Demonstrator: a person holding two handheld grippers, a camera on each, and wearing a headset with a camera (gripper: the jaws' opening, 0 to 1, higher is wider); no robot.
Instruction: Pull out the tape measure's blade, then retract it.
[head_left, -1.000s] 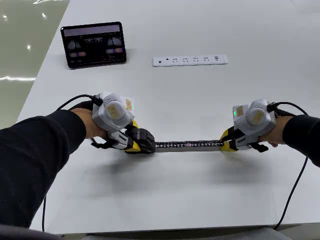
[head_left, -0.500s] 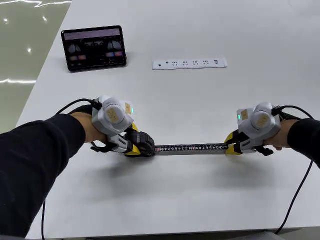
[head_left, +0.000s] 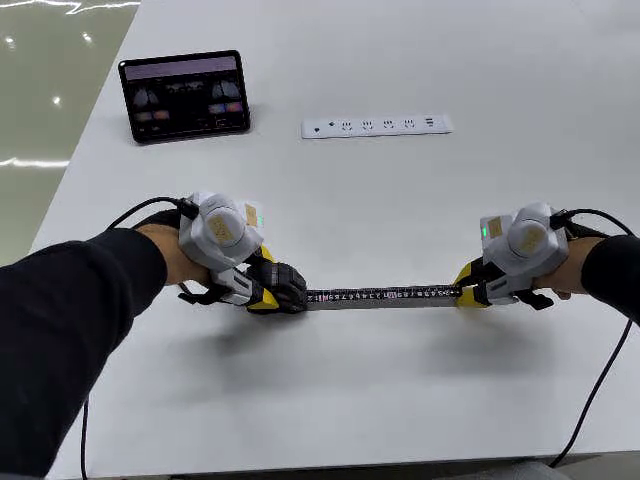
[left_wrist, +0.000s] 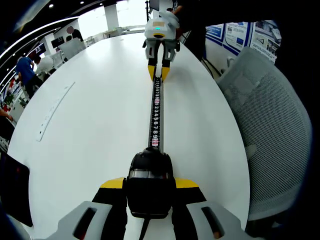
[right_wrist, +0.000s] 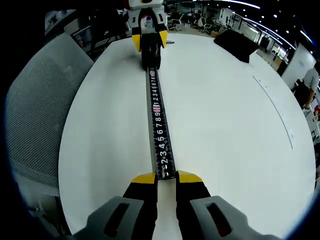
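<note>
Stretched straight over white tabletop (head_left: 400, 200)
Clamped in left gripper (left_wrist: 150, 184): black tape-measure case (left_wrist: 150, 175) — pinched between narrow right gripper (right_wrist: 165, 178) jaws: tip of numbered steel blade (right_wrist: 158, 120).

White table (head_left: 400, 380) carried a black tablet (head_left: 184, 94), propped up with its screen lit, at far left. A white power strip (head_left: 377, 125) lay flat to its right, well apart. Glossy greenish floor (head_left: 40, 100) showed past the table's left edge. A grey mesh chair (left_wrist: 270, 125) stood at the near edge.
</note>
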